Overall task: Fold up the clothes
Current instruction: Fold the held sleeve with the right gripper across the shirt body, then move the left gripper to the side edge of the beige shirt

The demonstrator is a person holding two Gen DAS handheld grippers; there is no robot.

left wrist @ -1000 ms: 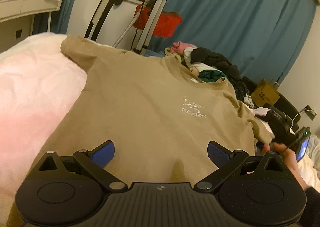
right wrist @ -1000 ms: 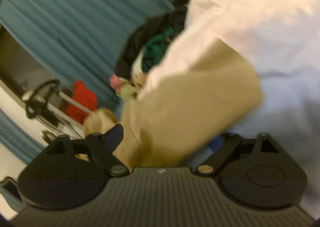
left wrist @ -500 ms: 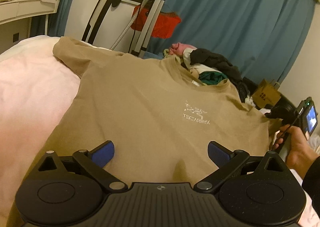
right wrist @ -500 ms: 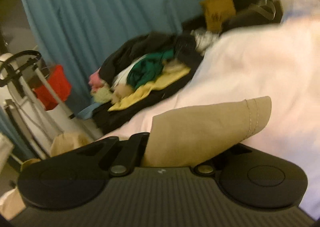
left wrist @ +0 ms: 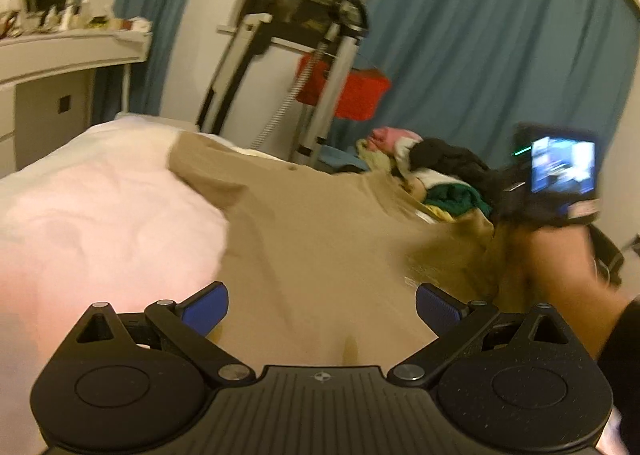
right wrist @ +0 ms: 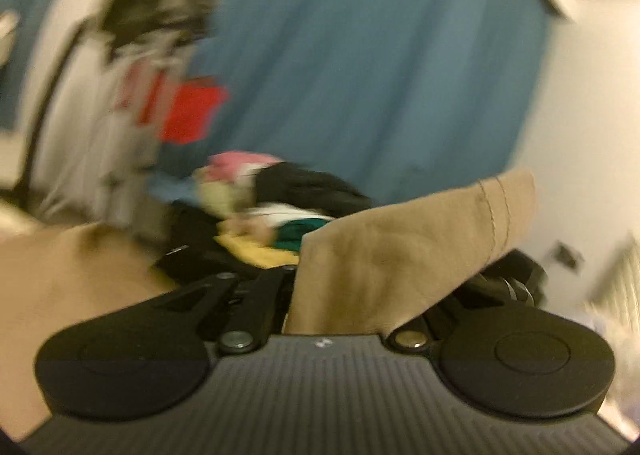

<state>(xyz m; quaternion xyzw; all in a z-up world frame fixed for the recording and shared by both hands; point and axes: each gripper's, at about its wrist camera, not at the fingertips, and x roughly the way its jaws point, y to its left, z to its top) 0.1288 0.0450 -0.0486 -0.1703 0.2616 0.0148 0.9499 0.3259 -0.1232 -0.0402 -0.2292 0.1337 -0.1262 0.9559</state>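
A tan T-shirt (left wrist: 320, 239) lies spread on a pale pink bed cover (left wrist: 100, 215). My left gripper (left wrist: 322, 305) hovers open over the shirt's lower part, its blue pads wide apart with nothing between them. In the right wrist view my right gripper (right wrist: 340, 295) is shut on the shirt's right sleeve (right wrist: 420, 239), whose stitched hem sticks up past the jaws. The left wrist view shows the hand (left wrist: 560, 267) with that gripper lifted above the shirt's right side, dragging the sleeve (left wrist: 476, 231) inward. Both views are blurred by motion.
A heap of mixed clothes (left wrist: 432, 171) (right wrist: 280, 207) lies beyond the shirt's collar. Behind it hang blue curtains (left wrist: 480, 55), with a folded metal frame and a red bag (left wrist: 352, 95) in front. A white shelf (left wrist: 68, 51) stands at the left.
My right gripper shut on the sleeve, rolled upright and rose, carrying the sleeve leftward over the shirt. The left gripper drew slightly back and up, staying open.
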